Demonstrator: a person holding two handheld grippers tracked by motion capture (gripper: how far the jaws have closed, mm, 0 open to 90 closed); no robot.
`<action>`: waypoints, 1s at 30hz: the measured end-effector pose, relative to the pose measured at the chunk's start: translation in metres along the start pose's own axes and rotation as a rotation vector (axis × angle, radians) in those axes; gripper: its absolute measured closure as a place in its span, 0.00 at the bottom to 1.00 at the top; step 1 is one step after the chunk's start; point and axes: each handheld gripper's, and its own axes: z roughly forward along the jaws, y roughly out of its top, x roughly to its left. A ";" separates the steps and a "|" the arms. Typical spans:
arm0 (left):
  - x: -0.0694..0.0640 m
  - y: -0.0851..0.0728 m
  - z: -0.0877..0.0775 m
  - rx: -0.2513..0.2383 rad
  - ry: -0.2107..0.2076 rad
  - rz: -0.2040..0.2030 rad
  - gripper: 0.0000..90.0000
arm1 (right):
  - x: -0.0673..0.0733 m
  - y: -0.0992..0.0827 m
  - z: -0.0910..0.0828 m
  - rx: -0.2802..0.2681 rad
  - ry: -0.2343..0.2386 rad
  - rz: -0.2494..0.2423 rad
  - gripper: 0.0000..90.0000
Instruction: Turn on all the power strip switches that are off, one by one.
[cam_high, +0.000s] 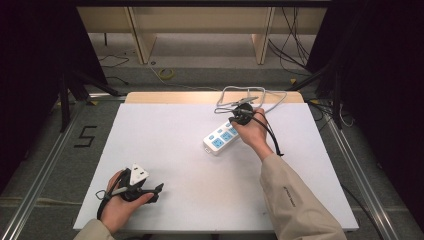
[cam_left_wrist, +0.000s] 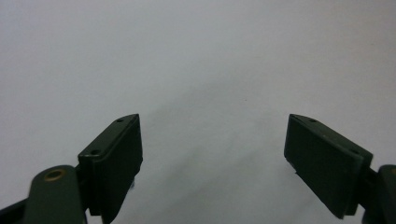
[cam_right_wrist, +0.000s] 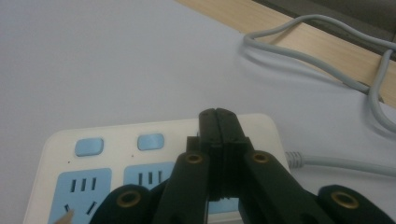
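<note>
A white power strip (cam_high: 219, 138) with blue sockets and blue switches lies right of the table's centre. Its grey cable (cam_high: 260, 96) loops over the far edge. My right gripper (cam_high: 234, 123) is held over the strip's cable end. In the right gripper view its jaws are pressed together with nothing between them, and my right gripper (cam_right_wrist: 217, 115) points at the strip (cam_right_wrist: 84, 140) just beyond two blue switches (cam_right_wrist: 88, 146). I cannot tell whether the tips touch it. My left gripper (cam_high: 157, 192) rests at the front left, open. In its own view my left gripper (cam_left_wrist: 215, 144) faces bare table.
The white table top (cam_high: 165, 145) has a wooden strip (cam_high: 175, 97) along its far edge, where the grey cable (cam_right_wrist: 327, 60) lies. Black cables trail from both hands. Beyond the table are a floor with loose wires and dark curtains at both sides.
</note>
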 end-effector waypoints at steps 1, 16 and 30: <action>0.000 0.000 0.000 0.000 0.000 0.000 0.21 | 0.000 0.000 0.001 0.001 0.000 0.001 1.00; 0.000 0.000 0.000 -0.001 -0.002 0.000 0.21 | 0.002 0.003 0.018 0.031 -0.011 0.005 1.00; 0.000 0.000 0.000 0.001 -0.002 0.001 0.21 | 0.002 0.000 0.025 0.046 -0.013 0.000 1.00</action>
